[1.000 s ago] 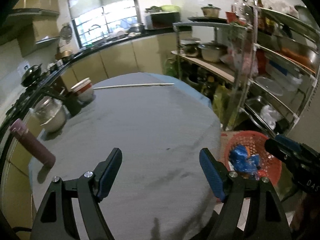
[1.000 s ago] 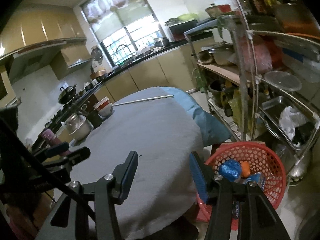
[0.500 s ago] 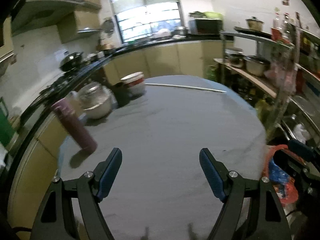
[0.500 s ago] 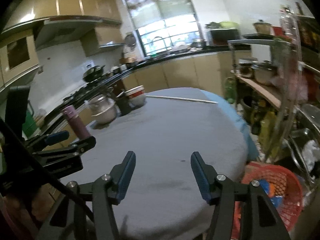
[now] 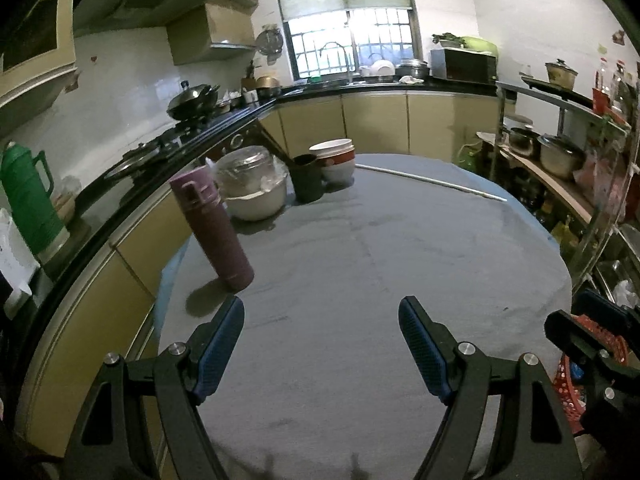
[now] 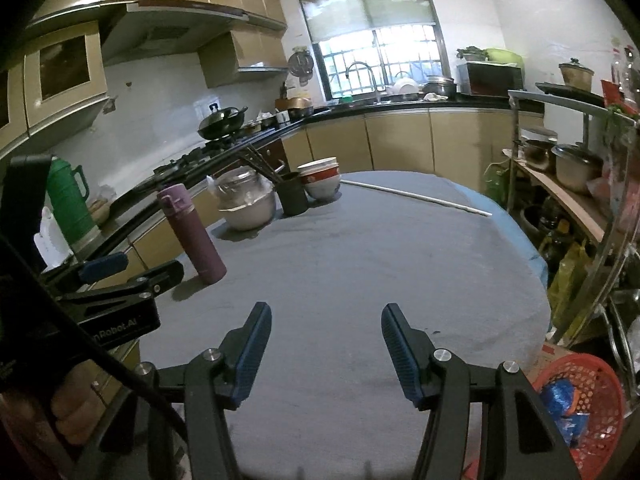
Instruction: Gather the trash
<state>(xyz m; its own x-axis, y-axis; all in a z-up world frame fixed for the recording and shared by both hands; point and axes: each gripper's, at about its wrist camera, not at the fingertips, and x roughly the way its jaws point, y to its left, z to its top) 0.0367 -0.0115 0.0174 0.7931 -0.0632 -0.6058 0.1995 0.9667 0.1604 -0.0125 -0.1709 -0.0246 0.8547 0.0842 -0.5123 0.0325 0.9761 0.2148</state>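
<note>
**Table looks done, watch the flask**

Both grippers hang spread and empty over the near edge of the table [image 5: 360,248]: left gripper [image 5: 321,344], right gripper [image 6: 326,346]; trash [image 6: 560,398] sits in the red basket [image 6: 596,380] on the floor off the table's right edge; we see none left on the cloth. Risk: we clip the purple flask [image 5: 218,232] near the left edge if we swing left; it looks tippy. Basket is cut off in the left view; its contents are hard to make out.

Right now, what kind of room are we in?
Most likely a home kitchen. A wok sits on the stove, a tap stands by the window, and pots fill the shelves beside the table.
</note>
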